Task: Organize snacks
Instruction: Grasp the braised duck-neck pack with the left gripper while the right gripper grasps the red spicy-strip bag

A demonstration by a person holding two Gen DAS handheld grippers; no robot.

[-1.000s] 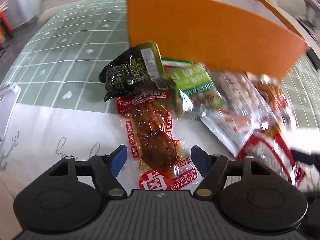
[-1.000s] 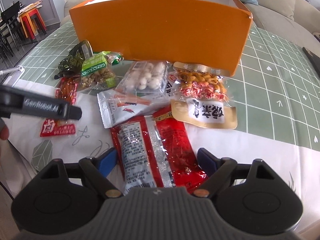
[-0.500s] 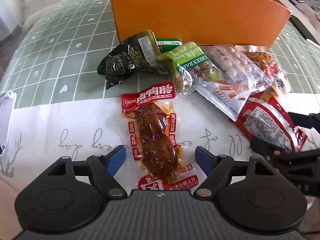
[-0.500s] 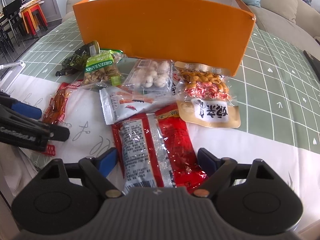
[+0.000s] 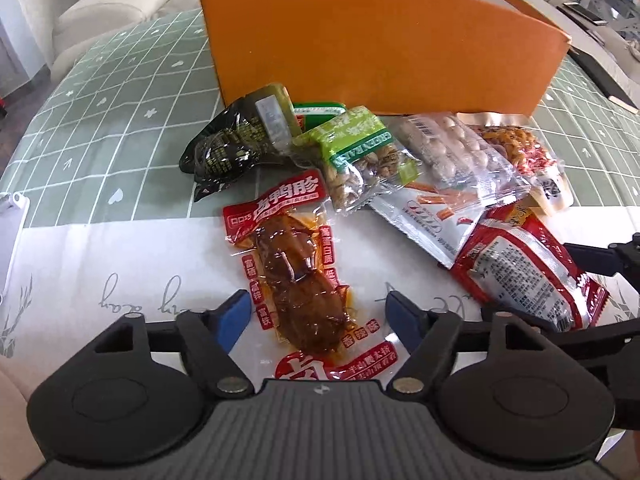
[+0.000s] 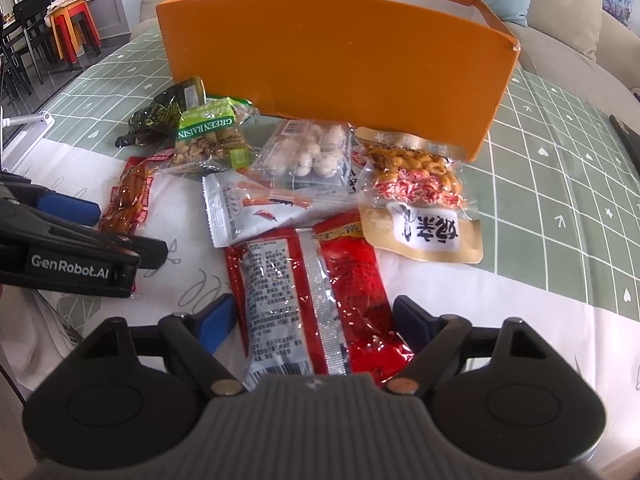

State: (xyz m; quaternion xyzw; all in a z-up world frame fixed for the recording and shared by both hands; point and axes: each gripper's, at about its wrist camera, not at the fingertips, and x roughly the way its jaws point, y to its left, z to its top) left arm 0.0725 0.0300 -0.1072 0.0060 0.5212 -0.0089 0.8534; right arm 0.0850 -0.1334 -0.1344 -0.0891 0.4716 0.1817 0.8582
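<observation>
A tall orange box [image 5: 380, 48] [image 6: 332, 60] stands open-topped on the table, with snack packets heaped before it. A clear red-printed packet of brown braised meat [image 5: 296, 272] lies between the jaws of my left gripper [image 5: 318, 314]. These are closing, and a gap shows on both sides. A red packet with a silver seam [image 6: 312, 280] lies between the closing jaws of my right gripper [image 6: 314, 320], whose left pad stands clear of it. A green raisin bag [image 5: 364, 156], a dark green packet [image 5: 236, 140] and a bag of white balls [image 6: 316, 156] lie nearer the box.
A white chili-print packet [image 6: 248, 212] and a tan packet of twisted snacks [image 6: 416, 200] lie in the heap. The green grid tablecloth [image 5: 100, 100] runs around the box. A white tray edge [image 5: 10, 232] sits far left, a dark flat object [image 6: 628, 140] far right, and a sofa [image 6: 568, 20] behind.
The left gripper's jaws widened, then narrowed around the braised meat packet, and it shifted a little. In the right wrist view it now sits lower and closer. The right gripper's jaws narrowed slightly.
</observation>
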